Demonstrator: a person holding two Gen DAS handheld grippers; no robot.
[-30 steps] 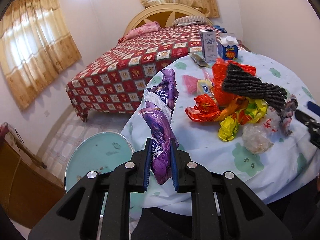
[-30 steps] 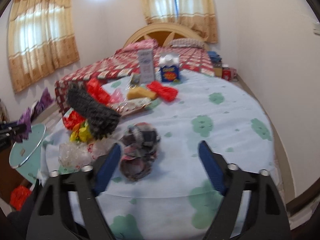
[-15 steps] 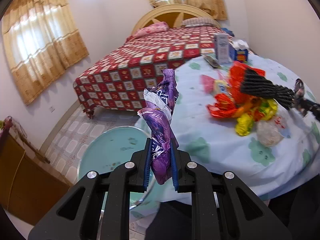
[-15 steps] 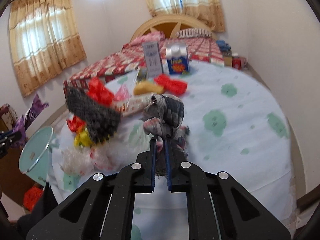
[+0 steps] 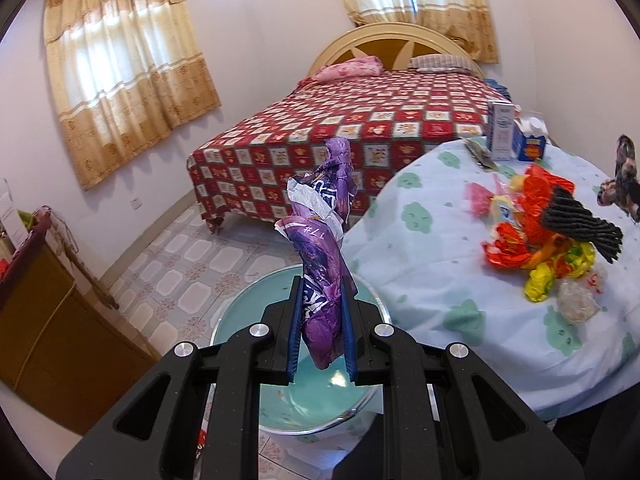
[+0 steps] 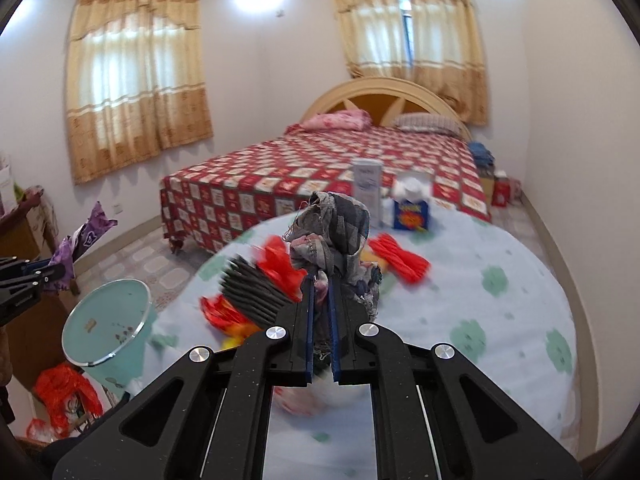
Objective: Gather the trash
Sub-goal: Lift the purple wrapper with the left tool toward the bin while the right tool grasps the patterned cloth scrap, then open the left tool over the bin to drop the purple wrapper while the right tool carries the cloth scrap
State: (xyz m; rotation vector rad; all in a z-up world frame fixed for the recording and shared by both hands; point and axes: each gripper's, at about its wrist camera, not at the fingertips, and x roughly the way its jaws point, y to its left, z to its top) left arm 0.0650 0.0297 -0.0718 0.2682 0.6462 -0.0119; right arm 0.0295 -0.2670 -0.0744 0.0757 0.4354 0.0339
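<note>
Left wrist view: left gripper (image 5: pixel 320 316) clenched on a crumpled purple wrapper (image 5: pixel 322 240), standing upright out of the blue pads. Directly below and just ahead, a teal bin (image 5: pixel 240 312), open mouth up. Off to the right, the desk (image 5: pixel 420 272) under a cloud-print cloth, with a heap of red and yellow wrappers (image 5: pixel 532 248) and a dark ribbed cloth (image 5: pixel 580 222) on top.

Right wrist view: right gripper (image 6: pixel 321 304) clamped tight on a bundled patchwork rag (image 6: pixel 340 232), raised clear of the desk (image 6: pixel 480 320). Just left of the fingers, the blurred ribbed cloth (image 6: pixel 252 292) and red wrappers (image 6: pixel 280 268). Further left and lower, the teal bin (image 6: pixel 106 320); at the far left edge, the left gripper (image 6: pixel 44 270) with the purple wrapper (image 6: pixel 80 244).
</note>
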